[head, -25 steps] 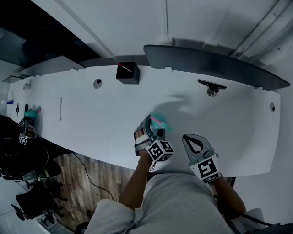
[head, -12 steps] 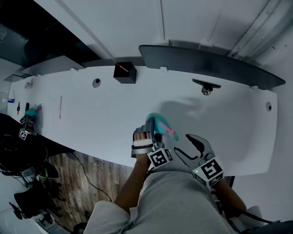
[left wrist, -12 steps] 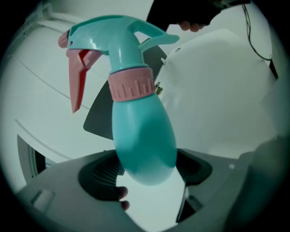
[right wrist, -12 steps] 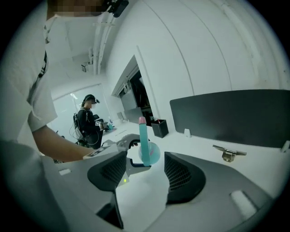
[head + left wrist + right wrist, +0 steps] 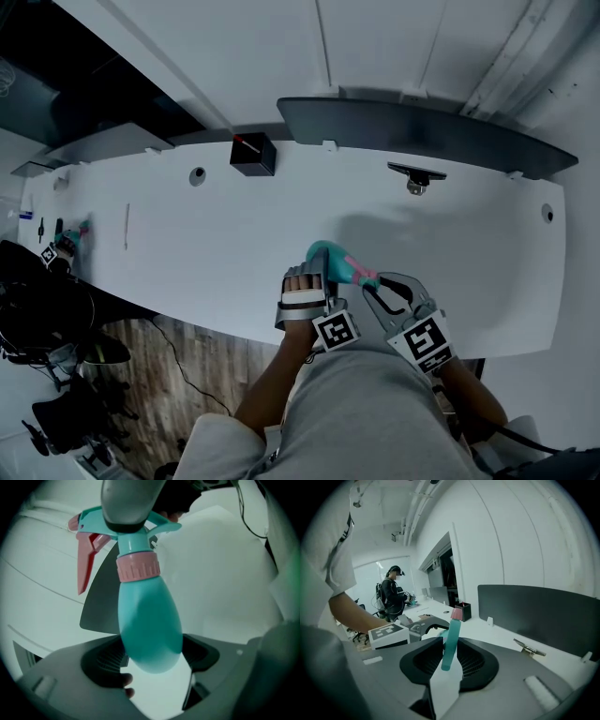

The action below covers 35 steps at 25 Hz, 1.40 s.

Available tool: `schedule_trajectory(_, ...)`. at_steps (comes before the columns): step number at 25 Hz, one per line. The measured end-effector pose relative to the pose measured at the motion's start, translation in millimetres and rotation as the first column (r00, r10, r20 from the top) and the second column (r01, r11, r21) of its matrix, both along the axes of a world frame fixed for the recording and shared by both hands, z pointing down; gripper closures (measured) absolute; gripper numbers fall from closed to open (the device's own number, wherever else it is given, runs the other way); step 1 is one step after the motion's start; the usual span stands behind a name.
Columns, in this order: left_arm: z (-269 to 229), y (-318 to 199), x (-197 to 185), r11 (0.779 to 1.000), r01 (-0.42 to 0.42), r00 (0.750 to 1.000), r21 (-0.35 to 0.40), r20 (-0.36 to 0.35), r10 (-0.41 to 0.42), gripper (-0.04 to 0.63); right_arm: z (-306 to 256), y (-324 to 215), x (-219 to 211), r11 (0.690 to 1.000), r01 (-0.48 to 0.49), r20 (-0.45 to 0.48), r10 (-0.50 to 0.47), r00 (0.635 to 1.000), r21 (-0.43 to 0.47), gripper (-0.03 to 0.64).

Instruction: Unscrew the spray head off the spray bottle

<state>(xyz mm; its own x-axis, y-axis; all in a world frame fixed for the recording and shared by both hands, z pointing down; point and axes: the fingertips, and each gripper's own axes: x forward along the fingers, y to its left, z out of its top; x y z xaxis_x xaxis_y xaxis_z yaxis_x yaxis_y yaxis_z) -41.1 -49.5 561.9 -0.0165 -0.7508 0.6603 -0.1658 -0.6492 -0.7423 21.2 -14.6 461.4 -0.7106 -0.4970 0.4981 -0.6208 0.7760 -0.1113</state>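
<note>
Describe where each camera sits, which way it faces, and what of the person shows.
Head view: on the head, steeply down onto the desk; left gripper, right gripper and forearms show.
Left gripper view: on that gripper, along jaws clamping the spray bottle; fingertips show.
Right gripper view: on that gripper, along jaws just closing onto the spray head; a forearm shows.
All share the spray bottle.

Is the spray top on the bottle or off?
On. The spray head sits joined by its pink collar to the teal spray bottle, with no gap.
</note>
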Motion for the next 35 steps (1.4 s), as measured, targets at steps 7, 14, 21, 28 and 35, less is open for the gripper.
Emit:
schedule_trajectory(7,-6.9,8.3,10.1,0.999,-0.037,0.996,0.005,-0.079,0.038,0.218,-6.0,7.6,5.7,0.973,0.216,-0.094,-0.209,0.973,0.079,0.517)
schedule_trajectory(14,8.4,22.5,14.7,0.993,-0.084,0.995,-0.079,-0.056,0.079,0.224,8.6,35.5,0.1,0.72,0.631,-0.543,-0.42,0.727,0.287,0.537)
schedule_trajectory(21,12.1,23.6,11.6,0.994,-0.077,0.992,-0.073,-0.103,0.069,0.224,18.7,41.4,-0.8,0.459,0.813,-0.783,-0.326,0.53,0.359,0.531)
schedule_trajectory(28,-4.3,10.9,-0.1,0.999,0.032,0.984,0.008,-0.174,-0.03,0.224,-34.3,16.5,30.7,0.998,0.046,0.281,-0.029,0.959,-0.053,0.331)
schedule_trajectory(35,-7.5,0.8,2.4,0.997,-0.029,0.996,0.074,-0.081,0.035,0.224,1.6,9.1,24.4,0.578,-0.067,0.43,0.675,0.599,-0.813,0.316)
